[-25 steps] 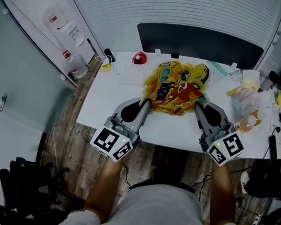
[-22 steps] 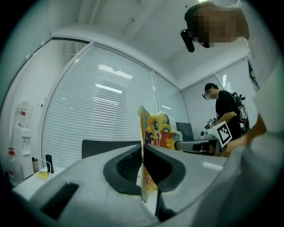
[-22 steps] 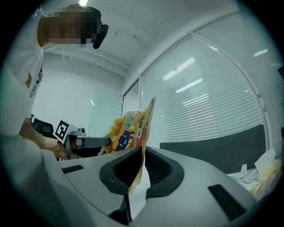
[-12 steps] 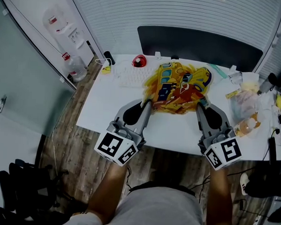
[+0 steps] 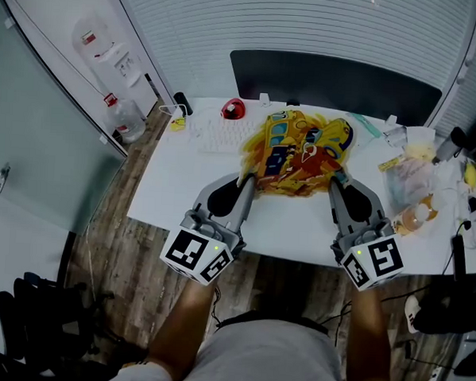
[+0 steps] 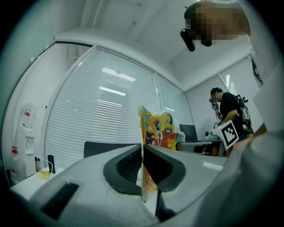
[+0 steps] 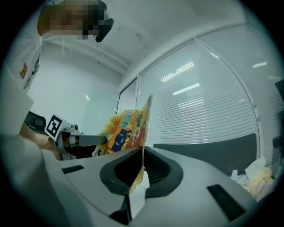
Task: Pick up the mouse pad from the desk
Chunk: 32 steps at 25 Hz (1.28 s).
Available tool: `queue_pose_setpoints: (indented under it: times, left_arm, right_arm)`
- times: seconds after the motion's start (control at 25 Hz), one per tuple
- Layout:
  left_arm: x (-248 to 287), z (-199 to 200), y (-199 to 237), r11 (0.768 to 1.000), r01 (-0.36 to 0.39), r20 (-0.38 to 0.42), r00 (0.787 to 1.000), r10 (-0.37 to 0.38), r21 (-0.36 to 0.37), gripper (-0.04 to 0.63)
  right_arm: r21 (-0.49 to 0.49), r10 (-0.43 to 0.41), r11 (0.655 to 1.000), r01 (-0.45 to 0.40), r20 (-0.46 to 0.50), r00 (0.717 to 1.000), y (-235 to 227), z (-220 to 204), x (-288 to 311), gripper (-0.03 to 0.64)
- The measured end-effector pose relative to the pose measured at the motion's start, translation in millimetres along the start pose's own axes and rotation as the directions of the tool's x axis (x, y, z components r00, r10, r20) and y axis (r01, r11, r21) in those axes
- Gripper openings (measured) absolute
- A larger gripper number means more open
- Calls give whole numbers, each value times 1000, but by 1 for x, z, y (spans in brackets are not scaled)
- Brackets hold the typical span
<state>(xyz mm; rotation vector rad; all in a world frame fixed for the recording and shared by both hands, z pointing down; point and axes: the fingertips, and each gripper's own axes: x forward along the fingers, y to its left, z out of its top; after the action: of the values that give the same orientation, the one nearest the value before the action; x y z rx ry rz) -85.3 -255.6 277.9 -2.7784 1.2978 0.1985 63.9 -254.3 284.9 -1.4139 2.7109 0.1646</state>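
Mouse pad (image 5: 300,149), printed yellow and orange, spanning both claws over the middle of the counter (image 5: 183,183), toward its far edge. Left claw (image 5: 245,178) clamped on the pad's near left corner, right claw (image 5: 334,176) on its near right corner. White keyboard (image 5: 221,133) and red mouse (image 5: 233,109) lie along the far edge, left of the pad.

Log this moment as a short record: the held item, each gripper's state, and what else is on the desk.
Item: mouse pad, yellow and orange print
Left gripper: jaws shut on the pad's near left edge
Right gripper: jaws shut on the pad's near right edge
Surface: white desk
Also on desk: white keyboard, red mouse, plastic bags
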Motion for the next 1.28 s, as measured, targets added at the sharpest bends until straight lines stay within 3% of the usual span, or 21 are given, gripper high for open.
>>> queue_pose_setpoints:
  times: [1.28]
  left_arm:
    - [-3,7,-5,1000,3,0,1000,-3,3,23]
  right_arm:
    - [-9,-19,1000,19,-6,1000,1,7,-3,20]
